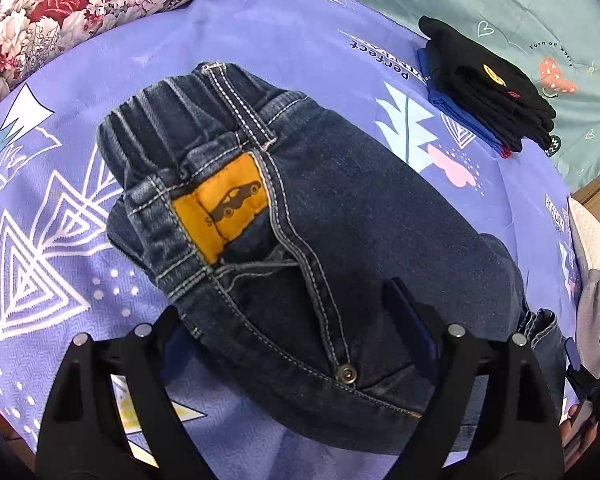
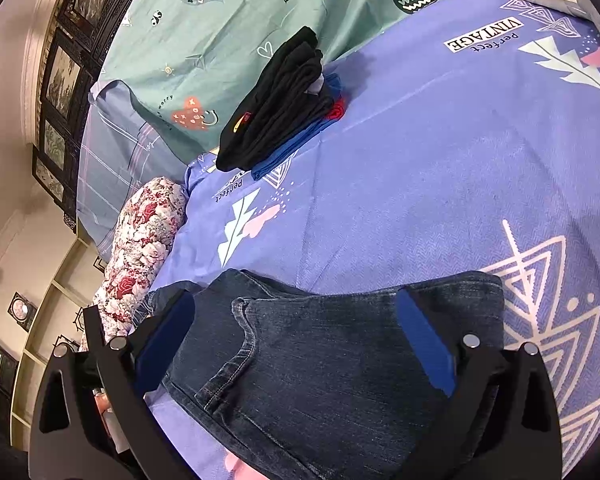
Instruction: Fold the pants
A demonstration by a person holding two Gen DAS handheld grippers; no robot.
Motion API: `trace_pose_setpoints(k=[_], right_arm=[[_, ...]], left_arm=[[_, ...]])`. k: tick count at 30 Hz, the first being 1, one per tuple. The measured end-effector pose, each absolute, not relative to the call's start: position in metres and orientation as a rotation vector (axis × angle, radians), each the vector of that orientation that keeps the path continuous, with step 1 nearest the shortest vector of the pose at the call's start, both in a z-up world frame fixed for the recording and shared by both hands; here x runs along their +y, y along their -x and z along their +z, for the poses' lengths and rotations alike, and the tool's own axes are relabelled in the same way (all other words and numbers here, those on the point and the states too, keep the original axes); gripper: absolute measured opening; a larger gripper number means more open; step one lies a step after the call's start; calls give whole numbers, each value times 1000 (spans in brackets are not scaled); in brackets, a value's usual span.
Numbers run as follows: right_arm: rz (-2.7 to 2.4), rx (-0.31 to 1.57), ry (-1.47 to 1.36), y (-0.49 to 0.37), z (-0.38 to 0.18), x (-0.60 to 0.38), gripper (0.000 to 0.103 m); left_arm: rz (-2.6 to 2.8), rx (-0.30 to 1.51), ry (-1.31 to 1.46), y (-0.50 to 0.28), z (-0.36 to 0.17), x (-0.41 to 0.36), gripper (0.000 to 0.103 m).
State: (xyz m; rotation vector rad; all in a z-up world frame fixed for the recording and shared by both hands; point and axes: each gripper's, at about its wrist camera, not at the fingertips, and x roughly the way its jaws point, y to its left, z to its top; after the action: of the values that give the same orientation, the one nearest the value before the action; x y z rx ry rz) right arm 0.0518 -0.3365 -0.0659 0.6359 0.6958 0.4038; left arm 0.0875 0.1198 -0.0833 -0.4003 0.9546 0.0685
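Dark blue jeans lie on the purple printed bedsheet. Their gathered elastic waistband and a yellow car patch face the left wrist view. My left gripper hangs over the waist end with its jaws wide apart. Its right pad rests above the denim near a metal rivet, and the waistband's edge covers its left fingertip. In the right wrist view the jeans lie flat, folded over. My right gripper stands open over them, a blue pad on either side.
A stack of folded black and blue clothes sits where the purple sheet meets a teal heart-print sheet. A floral bolster lies along the sheet's edge. Dark wooden panelling stands beyond the bed.
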Motion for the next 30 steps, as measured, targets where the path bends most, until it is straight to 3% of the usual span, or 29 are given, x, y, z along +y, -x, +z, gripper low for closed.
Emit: trace_pose_setpoints(k=[9,11,13,15,24,30], right_arm=[[405,695,-640,-52,-66,-337,100],[406,694,-643,-52,-66,-337,100],[409,691,-645,-51,-66,-337,100],[413,689,-641,-51,-66,-337,100],[406,677,-644,-49,-65,-339,100],[400,668,-655,-48,-65,-343,100]], left_arm=[[29,958,467,-89,-82,128,86],[-31,971,590,-91,-84,147,76],[-85,1002,789,-94,-95,178,46],[-154,1026,949,-95,-110,199,40],[-136,889,886,-75,-84,180,23],[-139,827,690,-73,-51,152,21]])
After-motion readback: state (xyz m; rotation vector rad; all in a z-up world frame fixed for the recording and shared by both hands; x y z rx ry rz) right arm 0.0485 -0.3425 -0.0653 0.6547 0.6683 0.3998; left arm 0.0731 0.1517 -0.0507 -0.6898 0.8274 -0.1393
